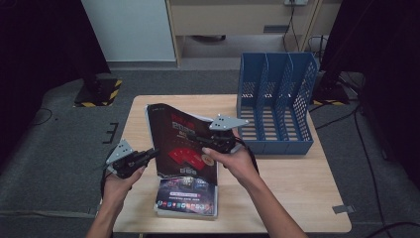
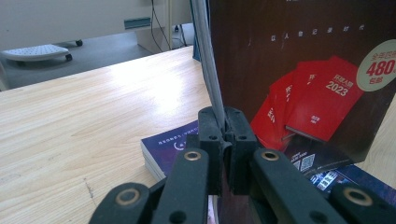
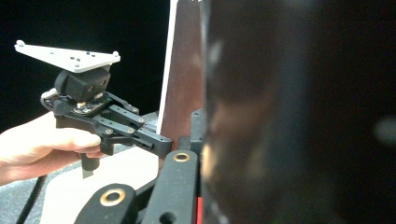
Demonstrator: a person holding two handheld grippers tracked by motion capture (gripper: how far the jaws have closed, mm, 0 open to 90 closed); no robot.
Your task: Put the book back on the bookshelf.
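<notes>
A dark magazine (image 1: 181,134) with red booklets printed on its cover stands upright over the table, held from both sides. My left gripper (image 1: 151,154) is shut on its left edge; in the left gripper view the jaws (image 2: 226,126) clamp the grey page edges of the magazine (image 2: 289,70). My right gripper (image 1: 205,141) is shut on the magazine's right side. In the right gripper view the cover (image 3: 289,116) sits blurred right against my right gripper (image 3: 201,130) and hides one jaw. The left gripper (image 3: 156,142) is seen beyond, in a hand.
A stack of magazines (image 1: 187,198) lies flat near the front edge of the wooden table (image 1: 287,178), below the held one. A blue three-slot file rack (image 1: 277,104) stands at the back right. Grey carpet surrounds the table.
</notes>
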